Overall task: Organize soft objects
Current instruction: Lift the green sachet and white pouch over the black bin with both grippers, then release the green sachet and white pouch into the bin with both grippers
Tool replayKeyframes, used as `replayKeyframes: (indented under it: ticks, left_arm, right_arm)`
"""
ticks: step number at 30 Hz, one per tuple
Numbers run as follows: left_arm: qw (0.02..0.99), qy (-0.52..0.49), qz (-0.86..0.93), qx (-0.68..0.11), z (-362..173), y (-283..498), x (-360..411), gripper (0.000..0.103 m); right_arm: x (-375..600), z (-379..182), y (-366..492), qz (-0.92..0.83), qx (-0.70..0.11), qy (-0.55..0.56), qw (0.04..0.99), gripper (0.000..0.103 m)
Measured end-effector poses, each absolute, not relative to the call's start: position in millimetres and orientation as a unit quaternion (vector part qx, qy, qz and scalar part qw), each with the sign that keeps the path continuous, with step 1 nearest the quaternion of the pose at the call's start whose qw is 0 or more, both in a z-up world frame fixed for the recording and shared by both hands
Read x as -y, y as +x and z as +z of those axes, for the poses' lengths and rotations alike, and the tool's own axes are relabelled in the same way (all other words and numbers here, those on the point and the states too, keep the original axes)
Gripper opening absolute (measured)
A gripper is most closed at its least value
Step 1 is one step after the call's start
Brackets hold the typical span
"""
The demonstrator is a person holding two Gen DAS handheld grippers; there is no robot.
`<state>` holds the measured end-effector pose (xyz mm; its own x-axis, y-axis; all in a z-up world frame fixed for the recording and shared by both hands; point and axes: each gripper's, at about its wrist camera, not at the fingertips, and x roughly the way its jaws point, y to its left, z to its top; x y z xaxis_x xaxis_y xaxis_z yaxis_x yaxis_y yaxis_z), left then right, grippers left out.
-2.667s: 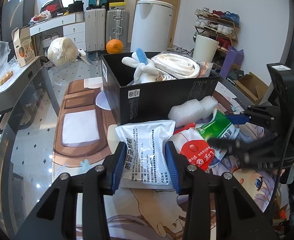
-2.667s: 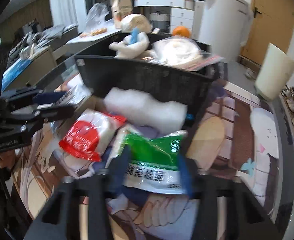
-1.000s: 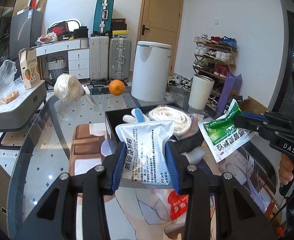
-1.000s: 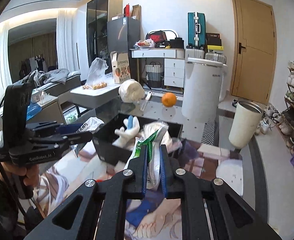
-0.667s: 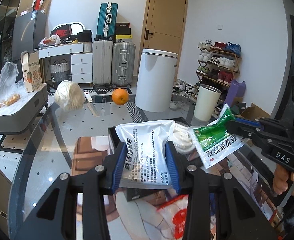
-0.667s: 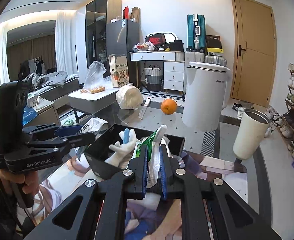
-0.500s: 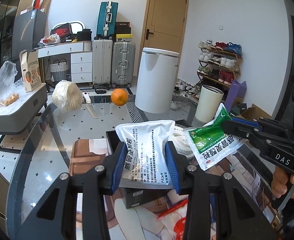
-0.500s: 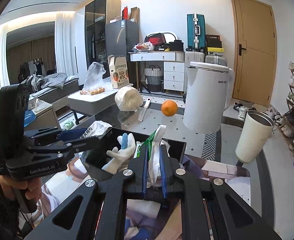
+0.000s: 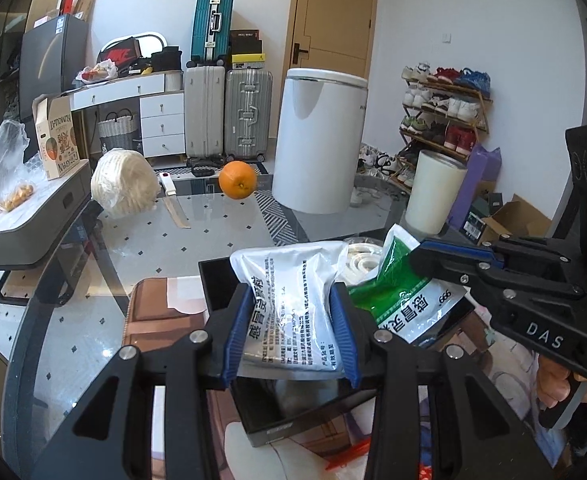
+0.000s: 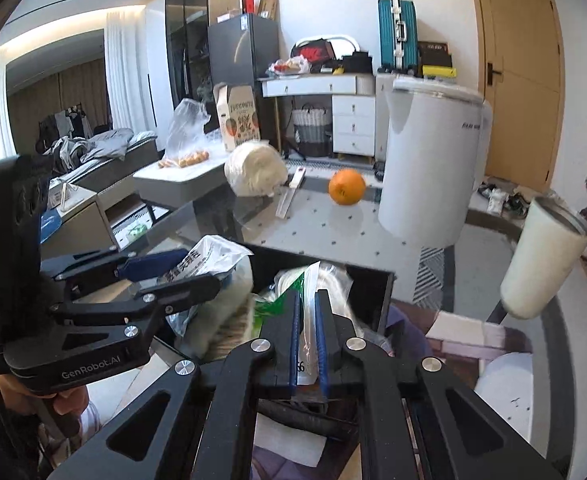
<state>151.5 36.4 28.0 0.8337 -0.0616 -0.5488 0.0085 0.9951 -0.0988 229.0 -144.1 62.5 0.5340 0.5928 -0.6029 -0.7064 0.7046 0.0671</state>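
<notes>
My left gripper (image 9: 289, 320) is shut on a white printed pouch (image 9: 289, 296) and holds it above the black box (image 9: 293, 420). My right gripper (image 10: 307, 328) is shut on a green and white pouch (image 10: 307, 292), also over the box (image 10: 369, 280). The green pouch (image 9: 405, 300) and right gripper (image 9: 449, 260) show at the right of the left wrist view. The left gripper (image 10: 173, 272) with the white pouch (image 10: 209, 258) shows at the left of the right wrist view. A white rolled item (image 9: 359, 264) lies in the box.
The box sits on a printed mat (image 9: 157, 300) on a glass table (image 9: 141, 240). Farther on the table are an orange (image 9: 237, 179), a white bundle (image 9: 123, 188) and a knife (image 9: 173, 204). A red packet (image 9: 349, 456) lies on the mat near the box.
Both grippers picked their pouches up from the mat, lifted them and moved them forward over the black box. The green pouch has come in closer beside the white one.
</notes>
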Motion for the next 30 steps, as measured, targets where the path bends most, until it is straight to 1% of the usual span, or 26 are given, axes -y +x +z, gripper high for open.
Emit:
replayKeyframes:
  ticks: [11,13,14,15,16,17,18,19,20,21,22,23,24,26,27,29,30]
  left_arm:
    - [0.951,-0.028,-0.027,-0.306,17,160,-32,0.038]
    - [0.951,-0.022,-0.026,-0.308,17,158,-30,0.039]
    - [0.951,-0.021,-0.026,-0.308,18,156,-31,0.039]
    - [0.951,-0.021,-0.026,-0.308,19,153,-31,0.043]
    - [0.951,-0.021,-0.025,-0.308,19,151,-31,0.053]
    - [0.951,-0.022,-0.024,-0.307,20,148,-31,0.057]
    - [0.952,-0.027,-0.027,-0.303,22,143,-31,0.062]
    - [0.953,-0.031,-0.030,-0.299,24,137,-31,0.064]
    - [0.954,-0.033,-0.031,-0.296,25,132,-31,0.066]
    - [0.955,-0.034,-0.029,-0.294,27,126,-32,0.073]
    - [0.956,-0.034,-0.028,-0.292,29,122,-32,0.083]
    - [0.957,-0.034,-0.025,-0.288,30,116,-32,0.086]
    - [0.959,-0.037,-0.024,-0.280,32,109,-32,0.090]
    - [0.961,-0.043,-0.022,-0.272,35,98,-33,0.097]
    - [0.962,-0.046,-0.020,-0.270,36,94,-33,0.102]
    - [0.963,-0.047,-0.010,-0.266,35,87,-33,0.103]
    - [0.963,-0.045,-0.005,-0.267,34,84,-32,0.103]
  right_arm:
    - [127,46,232,0.377,-0.329,-0.133,0.856,0.007]
    - [130,50,231,0.379,-0.325,-0.129,0.857,0.009]
    - [133,53,229,0.380,-0.321,-0.125,0.858,0.013]
    - [135,55,227,0.381,-0.319,-0.122,0.859,0.014]
    - [141,59,224,0.381,-0.314,-0.119,0.862,0.016]
    - [145,62,220,0.380,-0.310,-0.116,0.864,0.024]
    - [150,64,217,0.380,-0.308,-0.112,0.865,0.034]
    - [154,66,213,0.379,-0.306,-0.108,0.867,0.039]
    - [159,67,209,0.377,-0.304,-0.105,0.869,0.050]
    - [165,68,203,0.372,-0.302,-0.103,0.872,0.060]
    - [169,68,200,0.368,-0.300,-0.101,0.874,0.066]
    - [174,68,196,0.365,-0.299,-0.095,0.876,0.080]
    - [178,67,193,0.363,-0.300,-0.089,0.878,0.091]
    - [187,65,188,0.357,-0.307,-0.079,0.879,0.094]
    - [189,63,185,0.354,-0.310,-0.076,0.879,0.097]
    - [193,60,181,0.351,-0.316,-0.070,0.879,0.102]
    - [194,59,179,0.352,-0.318,-0.070,0.878,0.102]
